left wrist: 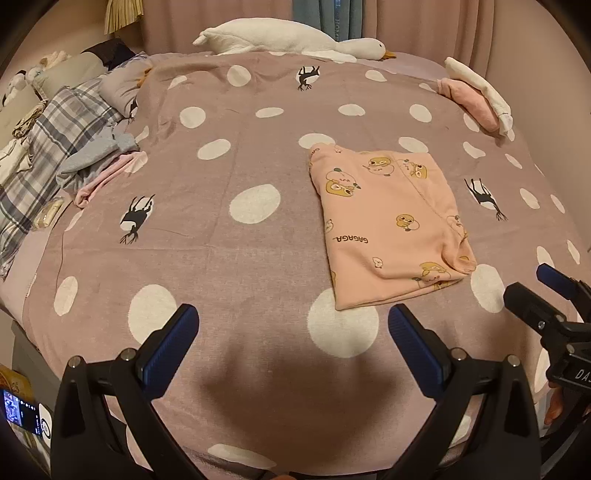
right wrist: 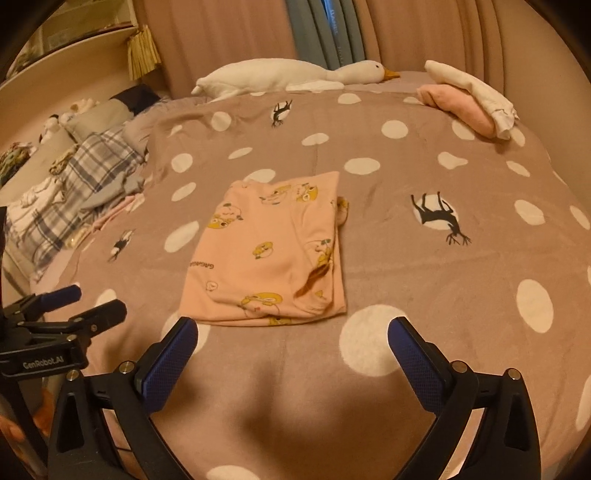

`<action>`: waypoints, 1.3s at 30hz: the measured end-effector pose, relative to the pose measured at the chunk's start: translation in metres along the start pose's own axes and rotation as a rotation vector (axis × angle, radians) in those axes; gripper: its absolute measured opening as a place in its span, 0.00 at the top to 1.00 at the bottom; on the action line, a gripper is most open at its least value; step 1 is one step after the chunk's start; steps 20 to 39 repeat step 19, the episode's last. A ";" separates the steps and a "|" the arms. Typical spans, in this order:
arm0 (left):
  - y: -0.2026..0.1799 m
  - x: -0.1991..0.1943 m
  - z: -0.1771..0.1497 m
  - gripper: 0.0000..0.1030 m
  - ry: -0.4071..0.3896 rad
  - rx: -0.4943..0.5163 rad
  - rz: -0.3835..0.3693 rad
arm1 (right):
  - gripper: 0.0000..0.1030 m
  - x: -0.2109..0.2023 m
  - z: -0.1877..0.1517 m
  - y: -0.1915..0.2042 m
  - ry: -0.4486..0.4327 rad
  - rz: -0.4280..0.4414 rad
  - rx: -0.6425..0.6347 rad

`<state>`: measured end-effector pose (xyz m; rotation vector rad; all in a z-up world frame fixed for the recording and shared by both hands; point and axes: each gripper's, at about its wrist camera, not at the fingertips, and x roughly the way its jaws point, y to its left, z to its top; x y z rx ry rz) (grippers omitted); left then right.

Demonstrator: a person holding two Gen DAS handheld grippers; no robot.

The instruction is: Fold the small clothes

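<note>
Both the left gripper [left wrist: 293,334] and right gripper [right wrist: 291,347] are hovering spread and empty, just short of the pink garment [right wrist: 269,254]. It is lying folded into a neat rectangle on the blanket [right wrist: 406,280]. This fold looks finished; next likely means carrying it beyond, to the folded pile [right wrist: 469,103].

Mauve bedspread w/ white dots & black deer prints [left wrist: 258,258] spreads ahead of jaws. White plush goose w/ orange beak [left wrist: 295,40] far ahead by pink curtains [right wrist: 229,33]. Plaid grey-white blanket [left wrist: 55,133] far left of jaws.
</note>
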<state>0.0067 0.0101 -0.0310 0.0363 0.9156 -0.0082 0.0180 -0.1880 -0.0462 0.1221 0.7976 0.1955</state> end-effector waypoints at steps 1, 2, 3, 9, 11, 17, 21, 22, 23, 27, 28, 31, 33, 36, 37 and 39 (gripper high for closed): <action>0.000 -0.001 0.000 0.00 -0.002 0.000 0.000 | 0.01 -0.002 0.001 0.001 -0.005 0.001 -0.003; 0.001 0.000 0.000 0.00 -0.001 -0.002 0.000 | 0.01 -0.002 0.002 0.002 -0.007 0.002 -0.004; 0.001 -0.001 0.001 0.00 0.001 -0.002 -0.002 | 0.01 -0.003 0.002 0.003 -0.009 0.003 -0.005; 0.001 0.000 0.001 0.00 0.007 0.001 -0.008 | 0.01 -0.002 0.004 0.006 -0.006 0.002 -0.014; 0.003 0.001 0.001 0.01 0.009 -0.001 -0.012 | 0.01 -0.001 0.004 0.007 -0.002 0.004 -0.013; 0.003 0.001 0.002 0.00 0.006 -0.001 -0.007 | 0.01 0.000 0.005 0.010 0.001 0.007 -0.017; 0.003 0.001 0.003 0.00 0.006 -0.003 -0.009 | 0.01 0.000 0.005 0.011 0.000 0.007 -0.019; 0.003 0.001 0.003 0.00 0.006 -0.003 -0.009 | 0.01 0.000 0.005 0.011 0.000 0.007 -0.019; 0.003 0.001 0.003 0.00 0.006 -0.003 -0.009 | 0.01 0.000 0.005 0.011 0.000 0.007 -0.019; 0.003 0.001 0.003 0.00 0.006 -0.003 -0.009 | 0.01 0.000 0.005 0.011 0.000 0.007 -0.019; 0.003 0.001 0.003 0.00 0.006 -0.003 -0.009 | 0.01 0.000 0.005 0.011 0.000 0.007 -0.019; 0.003 0.001 0.003 0.00 0.006 -0.003 -0.009 | 0.01 0.000 0.005 0.011 0.000 0.007 -0.019; 0.003 0.001 0.003 0.00 0.006 -0.003 -0.009 | 0.01 0.000 0.005 0.011 0.000 0.007 -0.019; 0.003 0.001 0.003 0.00 0.006 -0.003 -0.009 | 0.01 0.000 0.005 0.011 0.000 0.007 -0.019; 0.003 0.001 0.003 0.00 0.006 -0.003 -0.009 | 0.01 0.000 0.005 0.011 0.000 0.007 -0.019; 0.003 0.001 0.003 0.00 0.006 -0.003 -0.009 | 0.01 0.000 0.005 0.011 0.000 0.007 -0.019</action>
